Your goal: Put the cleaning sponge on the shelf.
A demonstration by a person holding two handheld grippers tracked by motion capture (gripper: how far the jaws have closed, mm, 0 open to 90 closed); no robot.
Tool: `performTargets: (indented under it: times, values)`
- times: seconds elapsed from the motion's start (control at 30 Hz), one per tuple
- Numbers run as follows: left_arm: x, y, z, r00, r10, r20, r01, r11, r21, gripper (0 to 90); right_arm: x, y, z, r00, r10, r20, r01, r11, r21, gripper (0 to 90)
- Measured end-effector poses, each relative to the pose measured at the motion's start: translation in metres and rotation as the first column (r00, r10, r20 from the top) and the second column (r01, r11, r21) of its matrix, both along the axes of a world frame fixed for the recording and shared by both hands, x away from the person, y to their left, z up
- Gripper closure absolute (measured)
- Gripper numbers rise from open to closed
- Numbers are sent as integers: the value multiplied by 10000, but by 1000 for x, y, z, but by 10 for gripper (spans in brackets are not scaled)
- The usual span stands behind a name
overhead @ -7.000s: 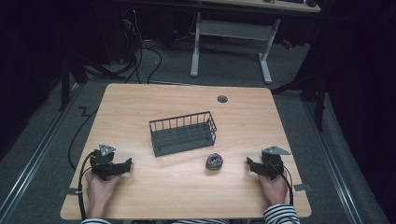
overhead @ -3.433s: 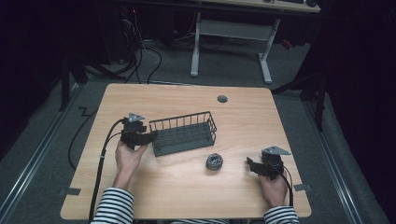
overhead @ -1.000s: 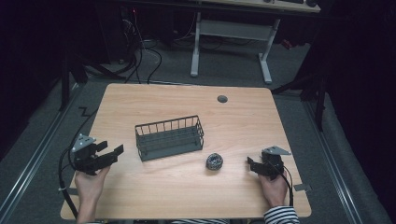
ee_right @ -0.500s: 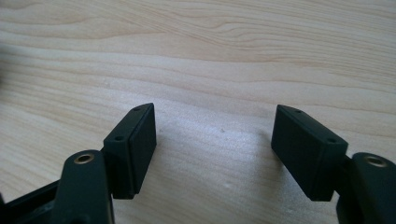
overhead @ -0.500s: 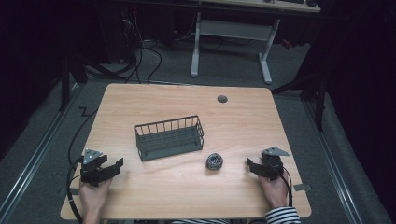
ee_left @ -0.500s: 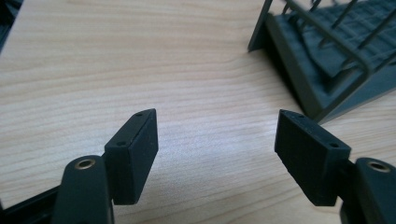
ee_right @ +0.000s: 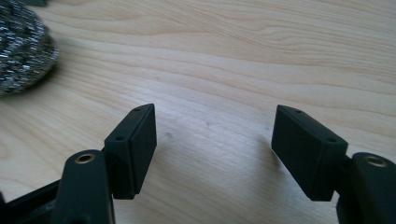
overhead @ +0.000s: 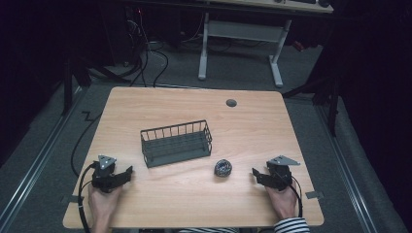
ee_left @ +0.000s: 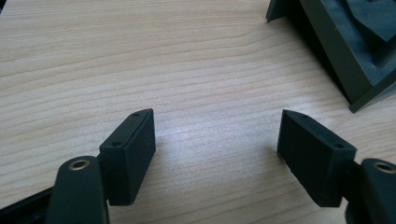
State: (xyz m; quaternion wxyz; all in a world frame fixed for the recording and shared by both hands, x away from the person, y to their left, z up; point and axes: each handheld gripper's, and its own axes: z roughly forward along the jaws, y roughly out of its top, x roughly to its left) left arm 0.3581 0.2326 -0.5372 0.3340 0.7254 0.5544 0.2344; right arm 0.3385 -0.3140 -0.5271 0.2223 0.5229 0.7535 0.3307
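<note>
The left gripper [ee_left: 217, 144] has its two black jaws standing wide apart over bare wood, nothing between them; they have just been opening. It rests low at the near left corner of the light wooden table [overhead: 160, 104], with the dark corner of the other thing showing at the upper right of the left gripper view. The right gripper [ee_right: 212, 140] also has its jaws apart and empty, lying at the near right edge and aimed toward the table's middle.

Just ahead of the right gripper, near but not touching, sits the round steel-wool scouring pad [overhead: 223, 168]; in the right gripper view it lies off to the upper left [ee_right: 23, 44]. Being round, it has no real long axis.

The dark wire rectangular basket [overhead: 177, 143] stands upright at mid-table, open side up, its long axis running left to right with the right end turned slightly away from the person.

The step in hand looks like a pause before reaching for the pad. To do it well, the right gripper should swing to centre the pad between its jaws, then close gently, since the pad will squash.
</note>
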Motion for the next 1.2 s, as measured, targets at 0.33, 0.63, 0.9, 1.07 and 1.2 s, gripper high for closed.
performTargets:
  times: [0.33,0.63,0.9,1.07,1.2]
  values:
    - [0,-2,0,10000,80,-27,-79,9999,148,261,-14,15,9,9954,914,270,-920,9955,225,299]
    - [0,-4,0,9998,168,-47,-168,9997,166,252,-26,42,12,9775,2102,190,-2107,9770,333,254]
    - [-1,-5,0,10000,23,-55,-22,9998,190,242,-21,67,12,9605,2782,28,-2782,9601,274,221]
    - [-1,-5,0,10000,17,-59,-15,9998,189,240,-13,80,14,9554,2953,22,-2952,9550,288,205]
    - [-1,-5,0,10000,17,-70,-15,9998,190,237,-5,91,15,9542,2992,-66,-2991,9542,81,195]
